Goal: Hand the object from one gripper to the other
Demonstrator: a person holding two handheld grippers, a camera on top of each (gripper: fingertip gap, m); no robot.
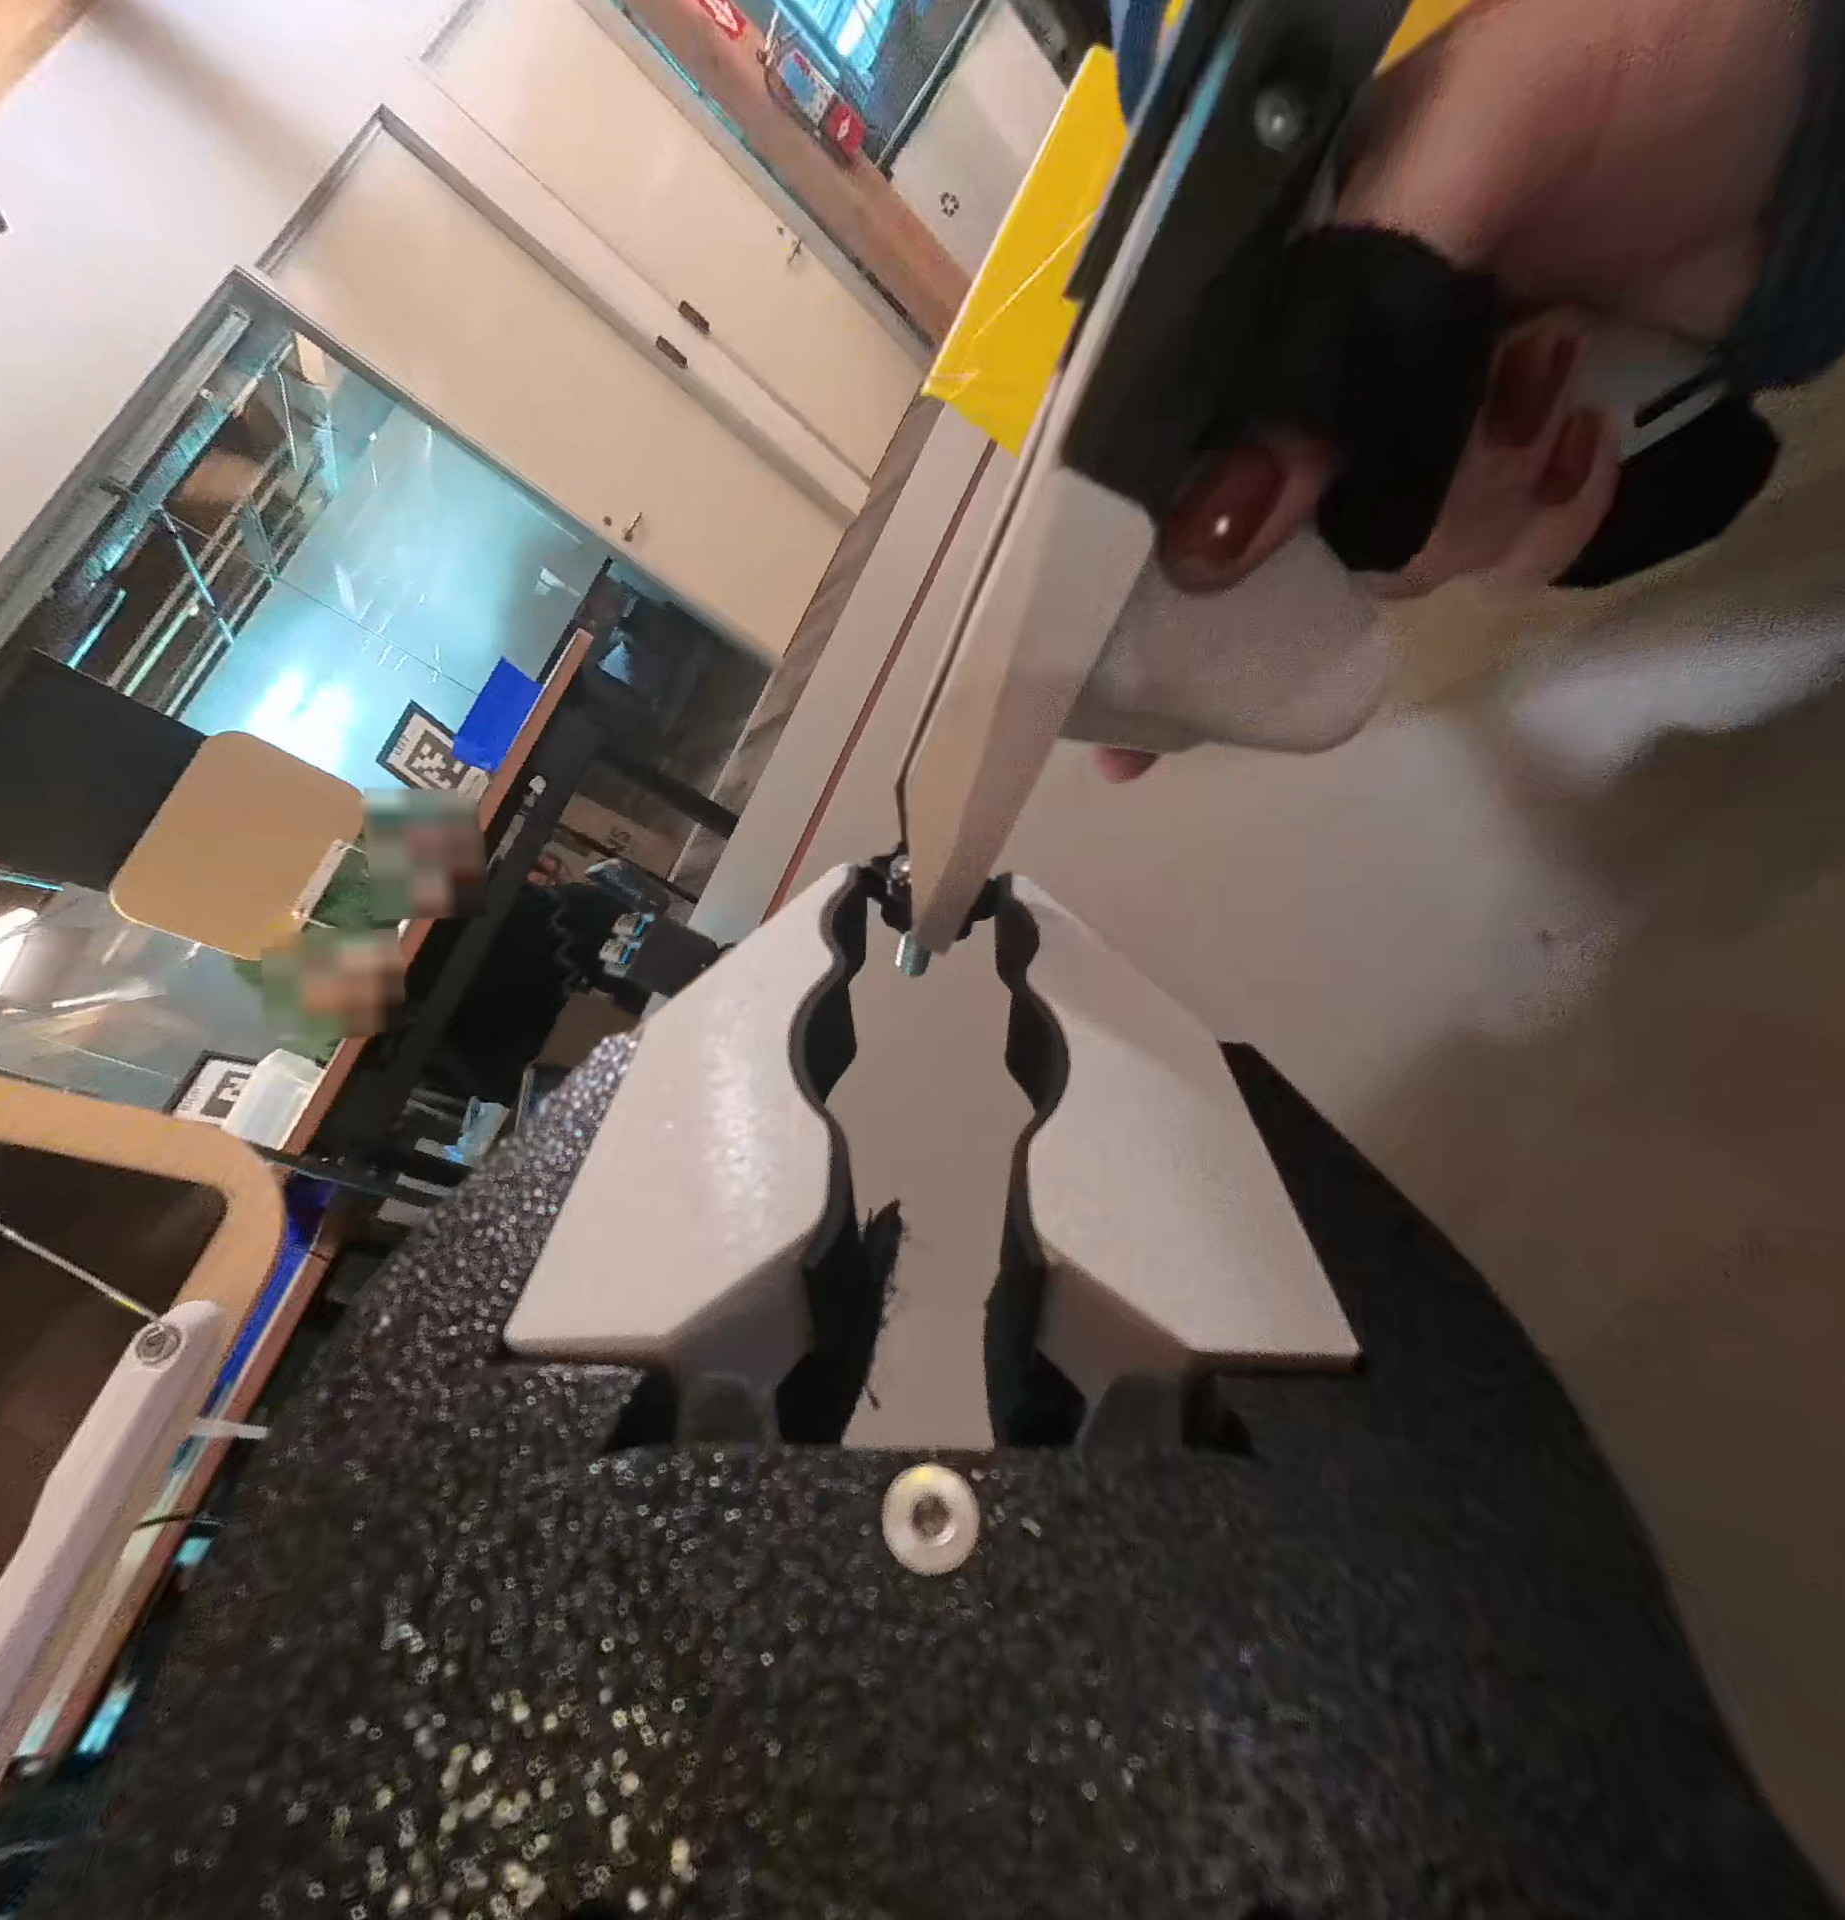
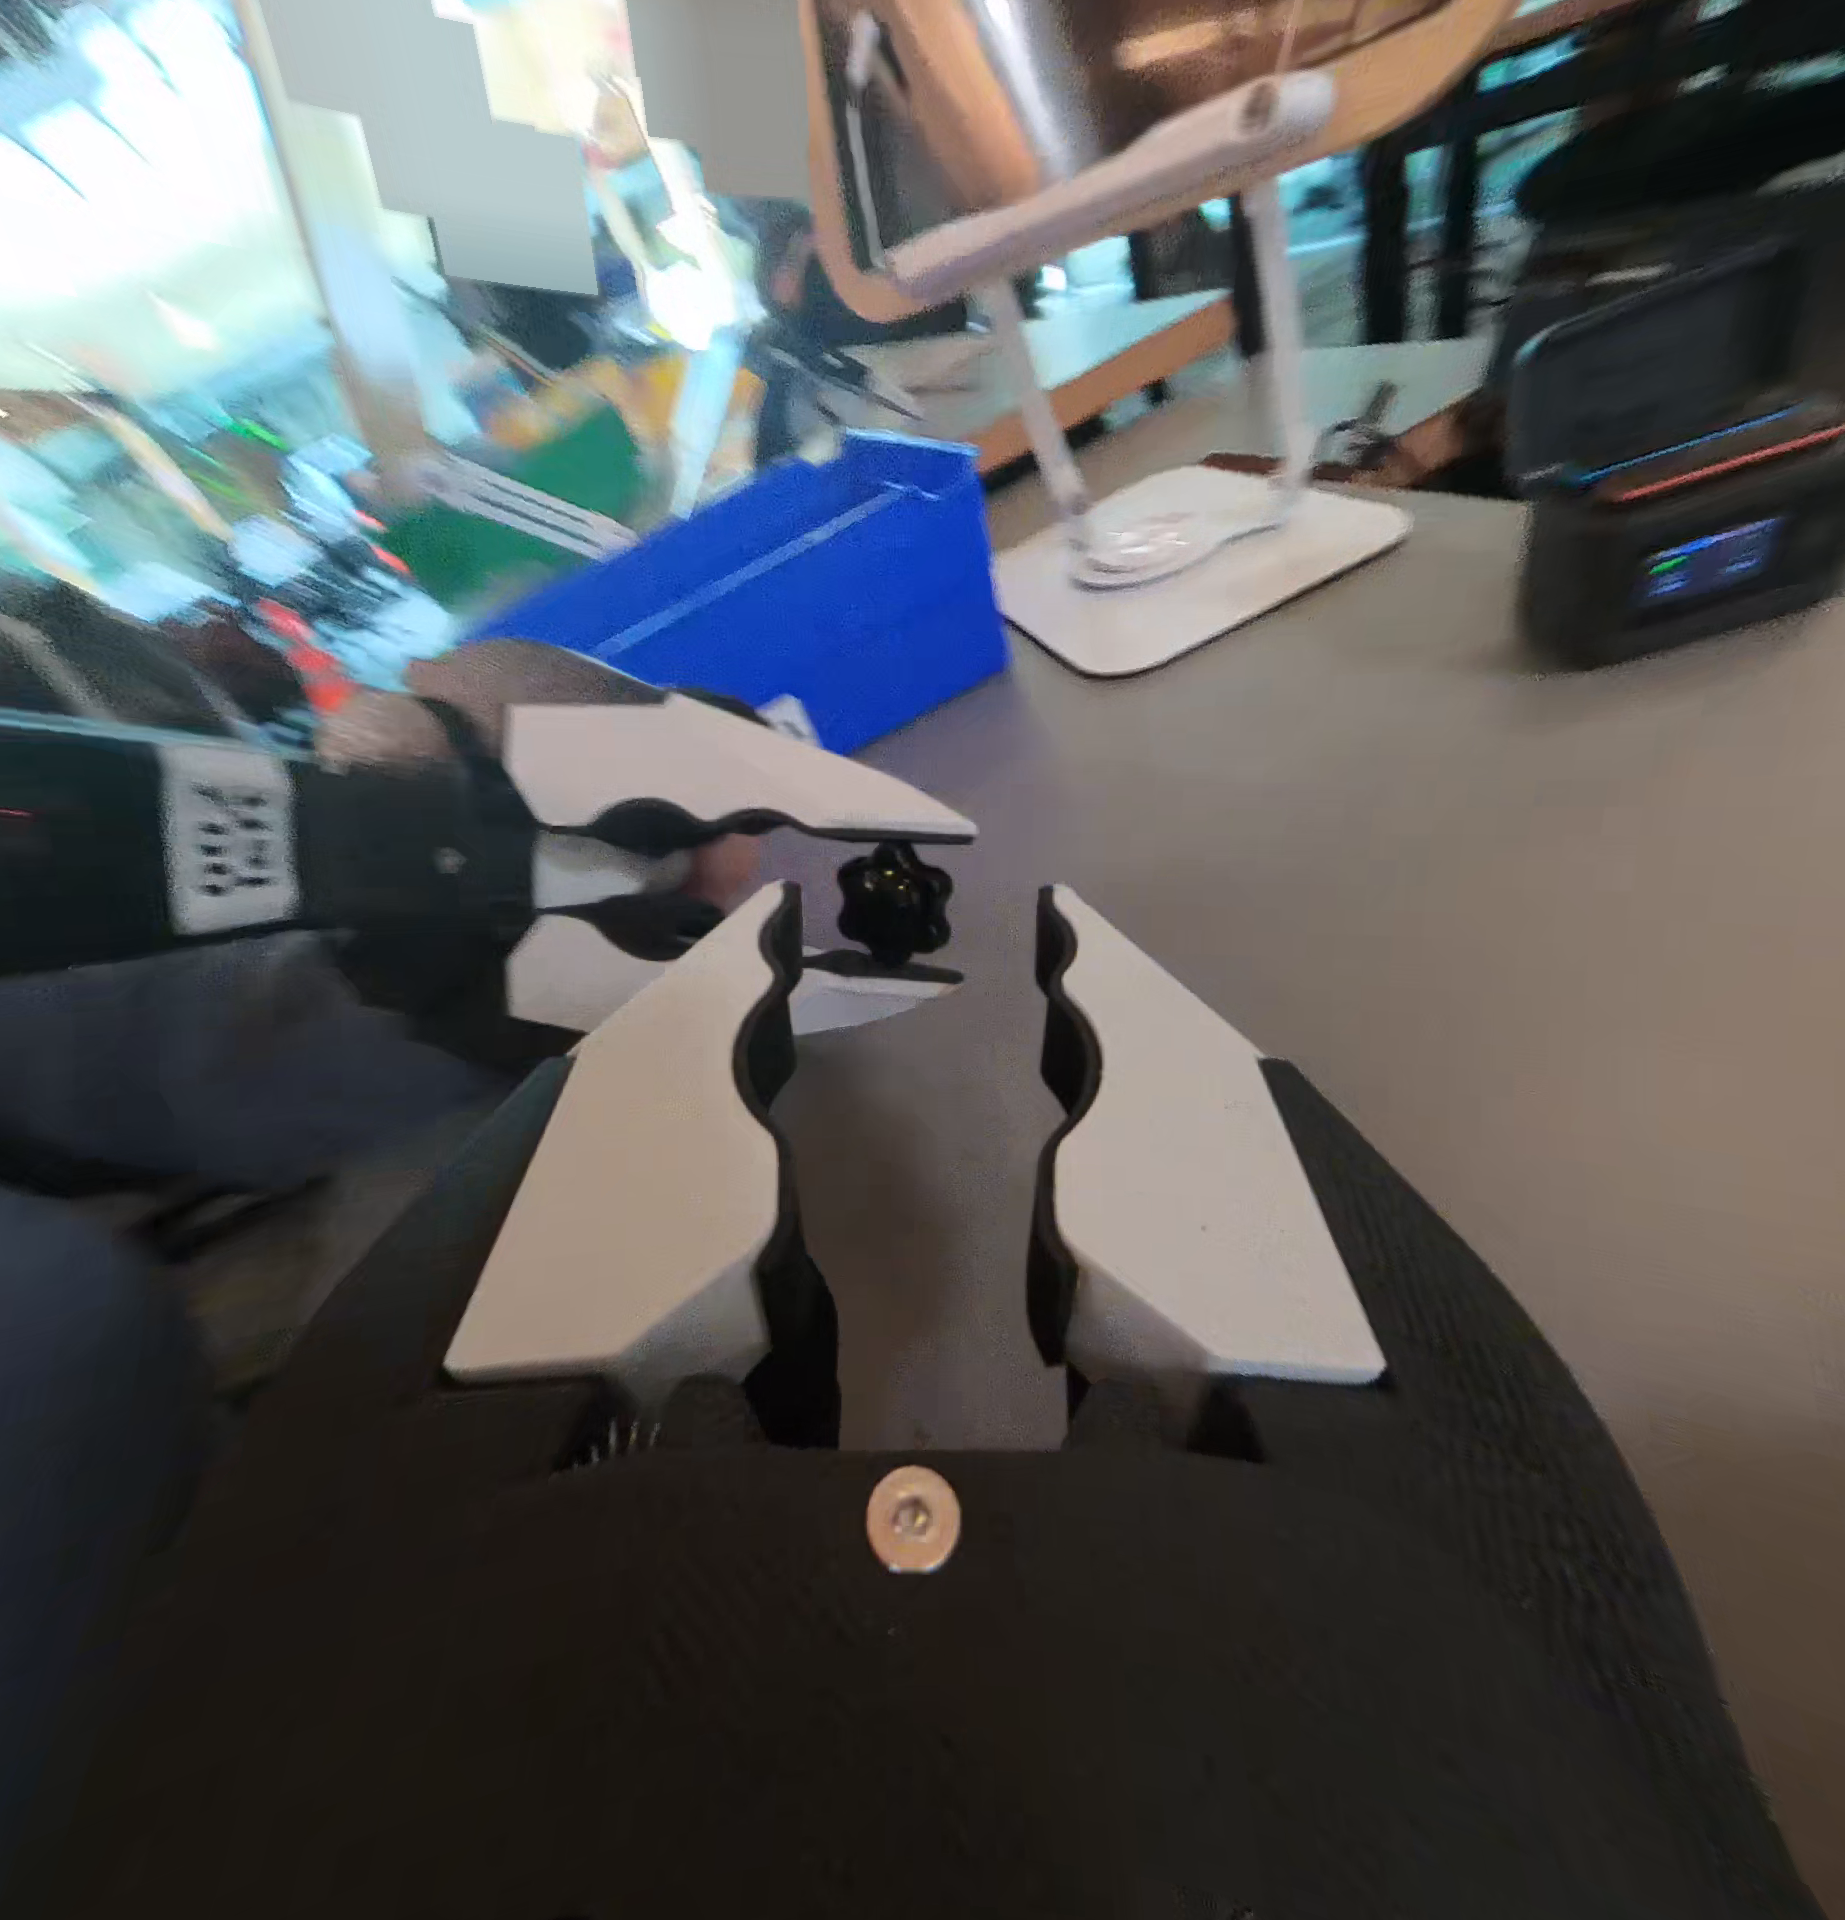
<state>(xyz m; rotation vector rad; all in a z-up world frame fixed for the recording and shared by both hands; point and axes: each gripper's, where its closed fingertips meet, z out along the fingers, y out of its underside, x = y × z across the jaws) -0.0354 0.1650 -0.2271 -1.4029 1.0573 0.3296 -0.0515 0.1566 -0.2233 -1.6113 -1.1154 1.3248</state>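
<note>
The left gripper (image 2: 923, 909) is clamped on a black star knob (image 2: 890, 906), just beyond the right gripper (image 2: 913, 914), whose jaws are spread apart

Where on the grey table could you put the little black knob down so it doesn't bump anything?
Bare grey table lies right of the right gripper, in front of the white stand base and the black device. It is crowded to the left, where the left gripper holds the knob near the blue bin.
</note>
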